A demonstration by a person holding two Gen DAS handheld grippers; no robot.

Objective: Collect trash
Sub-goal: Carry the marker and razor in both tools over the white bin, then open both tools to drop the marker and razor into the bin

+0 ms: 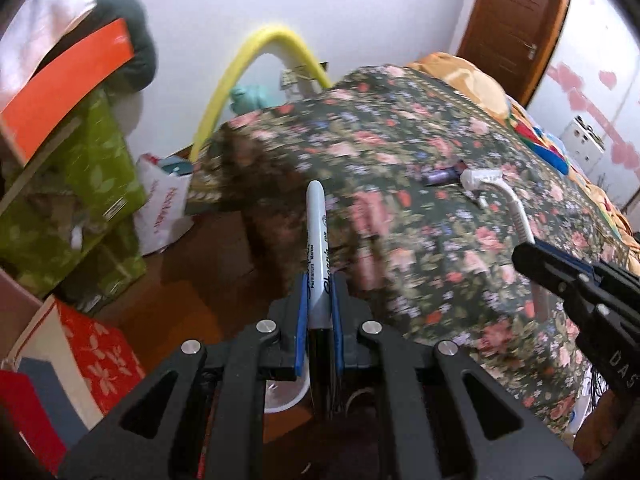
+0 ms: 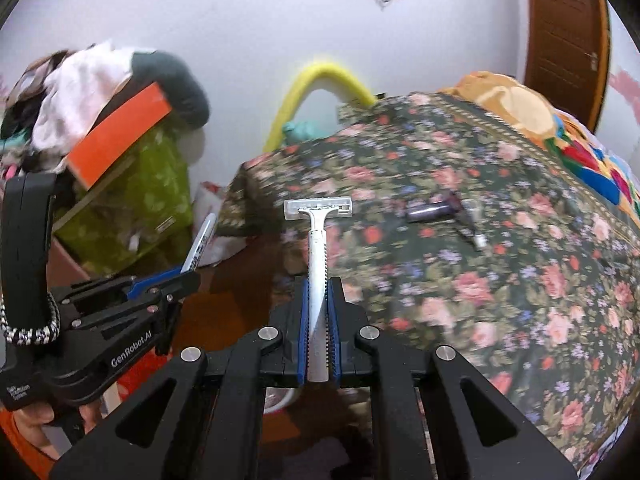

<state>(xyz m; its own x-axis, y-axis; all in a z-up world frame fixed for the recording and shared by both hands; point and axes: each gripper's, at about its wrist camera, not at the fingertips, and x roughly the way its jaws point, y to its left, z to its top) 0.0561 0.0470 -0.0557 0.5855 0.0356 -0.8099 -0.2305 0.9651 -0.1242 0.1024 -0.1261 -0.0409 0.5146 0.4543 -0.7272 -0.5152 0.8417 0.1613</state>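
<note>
My left gripper point(image 1: 319, 280) is shut on a white Sharpie marker point(image 1: 317, 236) that sticks up past the blue pads. The right gripper point(image 2: 319, 284) is shut on a white disposable razor point(image 2: 317, 240), head upward. Each gripper shows in the other's view: the right gripper point(image 1: 524, 254) with the razor point(image 1: 486, 178) at the right edge, the left gripper point(image 2: 188, 276) with the marker point(image 2: 202, 240) at the left. Both hang over the brown floor beside the floral bedspread point(image 2: 480, 288). On the bedspread lie a small dark purple tube point(image 2: 432, 211) and a small metal-tipped piece point(image 2: 474, 226).
Green patterned boxes point(image 1: 76, 184) under an orange board point(image 1: 68, 88) and a heap of clothes point(image 2: 80, 96) stand at the left. A white plastic bag point(image 1: 160, 208), a red patterned bag point(image 1: 96, 356) and a yellow foam tube point(image 1: 256, 60) are near the wall. A brown door point(image 1: 512, 20) is at the far right.
</note>
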